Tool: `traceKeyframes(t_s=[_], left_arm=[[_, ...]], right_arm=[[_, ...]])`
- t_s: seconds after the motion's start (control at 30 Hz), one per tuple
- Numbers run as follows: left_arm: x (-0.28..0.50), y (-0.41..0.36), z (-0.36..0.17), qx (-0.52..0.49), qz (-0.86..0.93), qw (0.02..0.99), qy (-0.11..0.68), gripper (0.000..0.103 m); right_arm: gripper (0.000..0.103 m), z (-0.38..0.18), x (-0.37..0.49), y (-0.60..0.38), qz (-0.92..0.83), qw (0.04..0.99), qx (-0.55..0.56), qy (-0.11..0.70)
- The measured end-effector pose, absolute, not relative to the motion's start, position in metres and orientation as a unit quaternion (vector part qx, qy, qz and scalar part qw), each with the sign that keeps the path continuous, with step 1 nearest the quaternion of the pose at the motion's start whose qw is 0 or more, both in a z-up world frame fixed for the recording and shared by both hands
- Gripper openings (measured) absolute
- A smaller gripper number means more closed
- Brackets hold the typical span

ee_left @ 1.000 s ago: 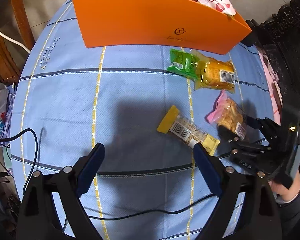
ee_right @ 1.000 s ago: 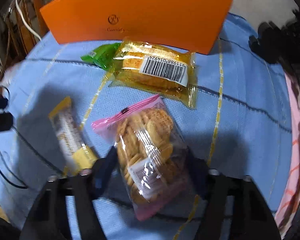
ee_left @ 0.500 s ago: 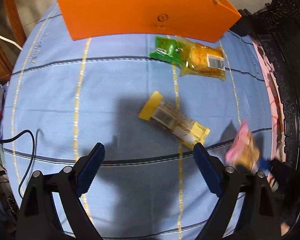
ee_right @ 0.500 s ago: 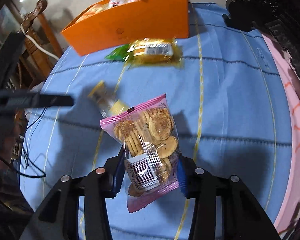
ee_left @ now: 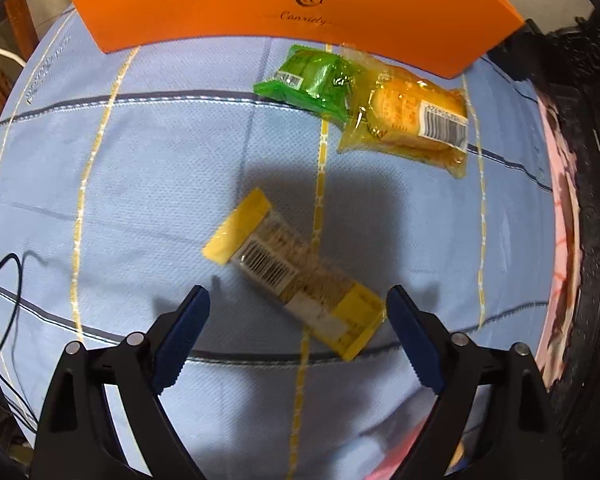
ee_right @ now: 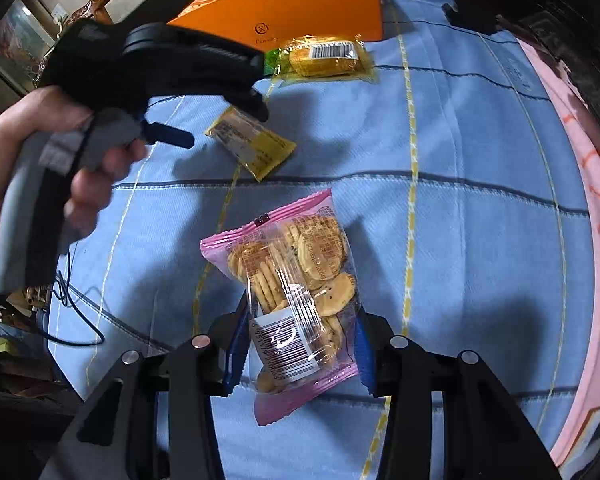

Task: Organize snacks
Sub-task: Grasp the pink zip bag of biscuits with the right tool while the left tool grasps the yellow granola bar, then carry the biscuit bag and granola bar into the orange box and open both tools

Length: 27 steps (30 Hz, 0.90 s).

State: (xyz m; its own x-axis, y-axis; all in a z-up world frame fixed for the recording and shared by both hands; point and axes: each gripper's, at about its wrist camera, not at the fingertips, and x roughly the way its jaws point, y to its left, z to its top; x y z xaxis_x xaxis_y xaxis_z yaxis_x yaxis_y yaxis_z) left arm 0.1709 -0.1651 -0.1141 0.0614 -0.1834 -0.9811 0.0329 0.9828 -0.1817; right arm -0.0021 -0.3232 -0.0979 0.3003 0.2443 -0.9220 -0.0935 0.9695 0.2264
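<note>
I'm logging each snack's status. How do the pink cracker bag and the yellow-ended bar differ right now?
The pink cracker bag is clamped in the right gripper, lifted; the yellow-ended bar lies on the blue cloth, untouched, between the left gripper's open jaws. The bag is broad, the bar slim. Both show barcodes.

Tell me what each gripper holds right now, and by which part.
Right gripper: pink cracker packet, pinched across its lower, barcode end. Left gripper: nothing, open above the yellow snack bar.

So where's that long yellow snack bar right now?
The yellow snack bar lies flat on the blue tablecloth, just ahead of the open left gripper, nearer the camera than the green packet and the orange box.
</note>
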Motion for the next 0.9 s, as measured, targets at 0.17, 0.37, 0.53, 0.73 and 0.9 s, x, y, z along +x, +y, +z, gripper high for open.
traceKeyframes(t_s=[0.17, 0.37, 0.53, 0.73, 0.9], left_arm=[[0.169, -0.172, -0.128, -0.032, -0.047, 0.724, 0.688, 0.084], [0.161, -0.16, -0.12, -0.021, -0.046, 0.742, 0.668, 0.032], [0.158, -0.129, -0.117, -0.03, -0.032, 0.741, 0.67, 0.029], [0.148, -0.103, -0.113, -0.039, -0.023, 0.745, 0.665, 0.026], [0.136, -0.085, -0.102, -0.033, -0.025, 0.755, 0.654, 0.016]], right_arm=[[0.045, -0.093, -0.012, -0.327, 0.105, 0.807, 0.067, 0.577], [0.045, -0.088, -0.007, -0.327, 0.112, 0.811, 0.063, 0.571], [0.045, -0.082, 0.0, -0.318, 0.127, 0.813, 0.054, 0.566], [0.045, -0.081, 0.011, -0.309, 0.139, 0.812, 0.049, 0.565], [0.045, -0.078, 0.023, -0.304, 0.141, 0.814, 0.053, 0.561]])
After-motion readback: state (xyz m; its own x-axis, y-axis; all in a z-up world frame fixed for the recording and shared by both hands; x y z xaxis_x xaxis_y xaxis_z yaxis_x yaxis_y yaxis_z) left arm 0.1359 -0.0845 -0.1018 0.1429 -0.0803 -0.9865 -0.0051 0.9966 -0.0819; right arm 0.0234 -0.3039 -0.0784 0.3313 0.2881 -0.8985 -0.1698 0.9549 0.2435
